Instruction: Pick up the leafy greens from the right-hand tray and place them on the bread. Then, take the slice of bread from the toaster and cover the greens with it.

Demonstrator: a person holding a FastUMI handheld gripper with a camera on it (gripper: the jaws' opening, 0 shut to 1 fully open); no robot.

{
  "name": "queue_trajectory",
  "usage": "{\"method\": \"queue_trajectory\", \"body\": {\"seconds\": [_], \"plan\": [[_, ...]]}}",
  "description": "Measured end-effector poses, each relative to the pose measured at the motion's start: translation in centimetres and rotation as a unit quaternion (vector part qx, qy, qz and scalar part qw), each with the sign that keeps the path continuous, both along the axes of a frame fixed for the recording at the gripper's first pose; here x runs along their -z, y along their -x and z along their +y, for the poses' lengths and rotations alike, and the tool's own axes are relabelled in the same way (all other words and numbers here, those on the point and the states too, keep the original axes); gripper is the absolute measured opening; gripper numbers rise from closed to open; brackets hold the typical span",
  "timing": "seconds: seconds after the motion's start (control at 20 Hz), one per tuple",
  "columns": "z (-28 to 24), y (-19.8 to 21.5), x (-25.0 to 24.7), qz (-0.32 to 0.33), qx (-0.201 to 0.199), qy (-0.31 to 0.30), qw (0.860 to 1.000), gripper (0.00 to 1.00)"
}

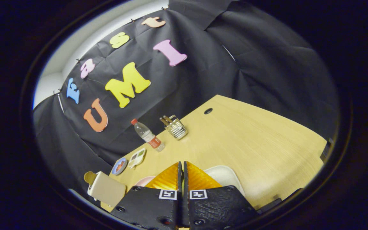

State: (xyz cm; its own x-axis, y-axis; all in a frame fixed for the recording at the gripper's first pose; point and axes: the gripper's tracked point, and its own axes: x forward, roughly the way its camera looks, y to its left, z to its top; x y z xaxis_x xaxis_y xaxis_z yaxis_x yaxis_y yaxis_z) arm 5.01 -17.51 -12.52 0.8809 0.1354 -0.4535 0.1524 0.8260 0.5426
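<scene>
Gripper [182,166] closed, its 2 fingers pressed together on nothing, above the table [251,134]. White tray [227,177] lies just under the right finger, pink plate [144,181] beside the left; toaster [105,189] further left; bottle [147,134] and holder [176,127] beyond

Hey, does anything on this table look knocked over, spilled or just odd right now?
Nothing stands out. The water bottle and wire holder stand on the wooden table, looking slanted as the whole view does. The toaster sits at the table's edge. The hand-held gripper has its fingers closed together on nothing.
</scene>
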Motion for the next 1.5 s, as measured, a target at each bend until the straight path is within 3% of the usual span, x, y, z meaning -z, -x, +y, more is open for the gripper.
{"method": "queue_trajectory", "body": {"seconds": [0.5,0.9,1.25,1.5], "plan": [[12.4,-0.3,-6.6,-0.066,-0.067,-0.011,0.996,0.00],[24.3,-0.9,-4.8,-0.060,-0.135,-0.059,0.987,0.00],[27.3,-1.5,-0.3,-0.020,-0.148,-0.105,0.983,0.00],[23.9,-2.0,2.3,-0.009,-0.114,-0.086,0.990,0.00]]}}
